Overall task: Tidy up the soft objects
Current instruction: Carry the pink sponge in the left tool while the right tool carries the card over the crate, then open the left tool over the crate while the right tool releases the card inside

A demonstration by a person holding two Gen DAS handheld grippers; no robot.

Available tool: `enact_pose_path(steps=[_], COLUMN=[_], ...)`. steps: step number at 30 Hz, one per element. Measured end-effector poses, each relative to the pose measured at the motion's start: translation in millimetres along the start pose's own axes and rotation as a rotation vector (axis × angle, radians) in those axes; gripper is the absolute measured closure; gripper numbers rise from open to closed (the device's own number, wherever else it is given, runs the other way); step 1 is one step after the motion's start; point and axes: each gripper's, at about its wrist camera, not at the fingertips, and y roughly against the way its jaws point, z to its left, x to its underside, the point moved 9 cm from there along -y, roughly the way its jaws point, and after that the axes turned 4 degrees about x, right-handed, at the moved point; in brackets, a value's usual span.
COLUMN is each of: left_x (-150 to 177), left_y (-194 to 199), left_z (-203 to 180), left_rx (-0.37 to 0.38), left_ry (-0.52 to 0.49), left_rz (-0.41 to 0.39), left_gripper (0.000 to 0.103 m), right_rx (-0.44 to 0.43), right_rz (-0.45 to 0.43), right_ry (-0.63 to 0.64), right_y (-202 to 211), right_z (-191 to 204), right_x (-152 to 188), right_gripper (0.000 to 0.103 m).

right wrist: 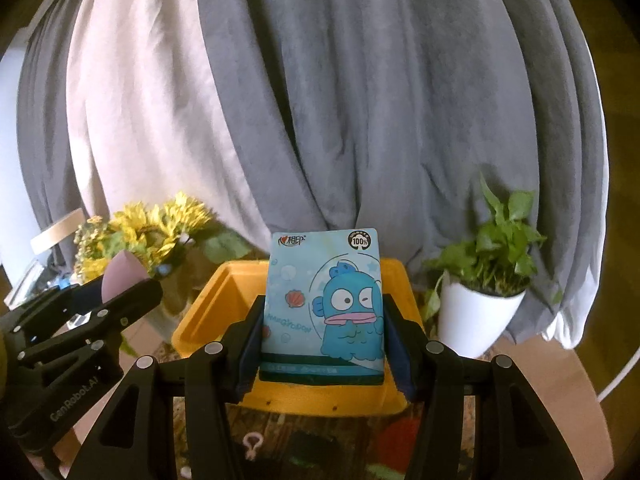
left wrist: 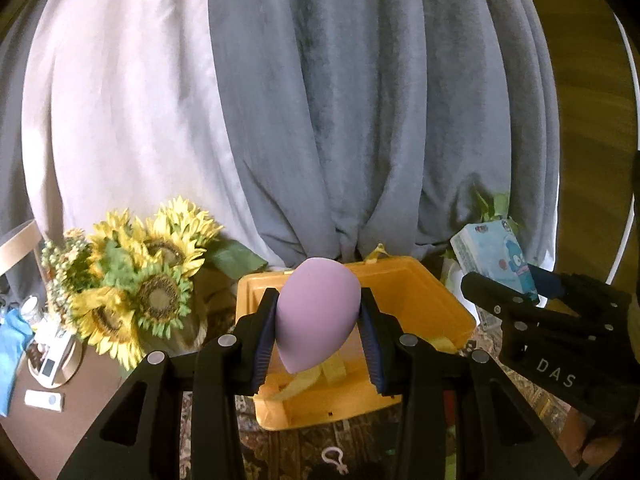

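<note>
Your left gripper [left wrist: 320, 332] pinches the lilac egg-shaped sponge [left wrist: 316, 316], and your right gripper [right wrist: 324, 344] clamps the blue tissue pack [right wrist: 324, 300] upright — both held above the open yellow box [left wrist: 436, 312], with the sunflowers [left wrist: 140, 284] to its left.

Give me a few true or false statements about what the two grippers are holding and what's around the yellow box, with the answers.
1. The left gripper is shut on a purple makeup sponge. True.
2. The right gripper holds a red pouch. False: it holds a blue tissue pack with a cartoon fish.
3. The yellow box is closed. False: it is open.
4. Sunflowers stand left of the box. True.
5. The potted plant has a black pot. False: it is white.
</note>
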Motion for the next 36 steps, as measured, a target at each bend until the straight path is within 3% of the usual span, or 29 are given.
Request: enact_pose_path(steps=[6, 18, 28, 30, 34, 36], left_x=[-5.8, 11.2, 37.3, 40.3, 42.2, 41.3], left_y=[-31.0, -116.2, -164.6, -169.0, -173.2, -172.4], left_z=[7.0, 27.7, 27.7, 29.1, 27.9, 27.7], left_rx=[-0.002, 0.046, 0.048, 0.047, 0.047, 0.043], left_ry=[-0.012, 0.02, 0.013, 0.013, 0.011, 0.006], left_rz=[0.023, 0.187, 0.325, 0.334, 0.342, 0.338], left_gripper=[0.064, 0.064, 0.064, 0.063, 0.05, 0.05], right_rx=[0.023, 0.047, 0.024, 0.008, 0.0, 0.009], right_rz=[0.002, 0.095, 0.241, 0.281, 0.316, 0.316], right_ry=[0.01, 0.078, 0.081, 0.073, 0.062, 0.06], right_y=[-26.0, -96.5, -153.4, -163.0, -172.7, -173.7], right_z=[0.6, -0.2, -2.2, -2.6, -4.8, -7.0], right_x=[-13.4, -14.7, 10.4, 18.3, 25.6, 25.4], right_gripper=[0.049, 0.049, 0.049, 0.048, 0.038, 0.038])
